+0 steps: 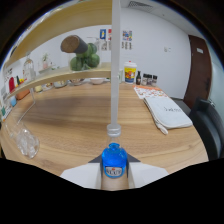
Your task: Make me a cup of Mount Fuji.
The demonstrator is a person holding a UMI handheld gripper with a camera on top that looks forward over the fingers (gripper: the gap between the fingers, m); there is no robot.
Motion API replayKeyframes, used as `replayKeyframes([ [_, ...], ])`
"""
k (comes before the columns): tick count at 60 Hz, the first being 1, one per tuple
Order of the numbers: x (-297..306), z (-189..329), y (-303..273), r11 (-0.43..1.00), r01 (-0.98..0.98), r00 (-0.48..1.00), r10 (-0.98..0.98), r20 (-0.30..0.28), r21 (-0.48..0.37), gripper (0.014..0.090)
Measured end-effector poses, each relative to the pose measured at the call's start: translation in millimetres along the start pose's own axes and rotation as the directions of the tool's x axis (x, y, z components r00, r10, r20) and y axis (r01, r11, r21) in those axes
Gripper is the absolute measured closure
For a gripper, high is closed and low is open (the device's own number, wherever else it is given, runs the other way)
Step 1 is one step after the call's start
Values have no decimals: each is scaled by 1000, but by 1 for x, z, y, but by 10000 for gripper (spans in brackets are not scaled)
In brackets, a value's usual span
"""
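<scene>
My fingers (114, 175) clamp a small blue-capped bottle (114, 161), a tall translucent white rod (115, 65) rising just ahead. Wooden countertop (80, 120) beyond lies open; clear glass (27, 142) left, white folded cloth (167, 112) right. Bottle base hidden, label unreadable.

Single fisheye view from my gripper (114, 172), low over the wooden counter (85, 125), facing forward along the fingers toward the shelf (60, 75) and white back wall (160, 45). Blue-capped bottle (113, 161) very near.
</scene>
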Motion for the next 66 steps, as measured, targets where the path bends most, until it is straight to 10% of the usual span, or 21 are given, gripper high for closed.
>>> replayKeyframes([
  [17,4,-5,11,999,-43,998,41,-36,-30,640],
  [21,9,-11,12,999,-42,997,40,-62,-23,545],
  [27,5,-29,1,998,-57,996,57,-68,9,206],
  [30,4,-44,-11,997,-63,994,67,-87,44,178],
  [44,-57,-126,-85,973,-98,990,116,-75,211,196],
  [66,-223,-130,-94,972,-84,996,77,39,219,187],
])
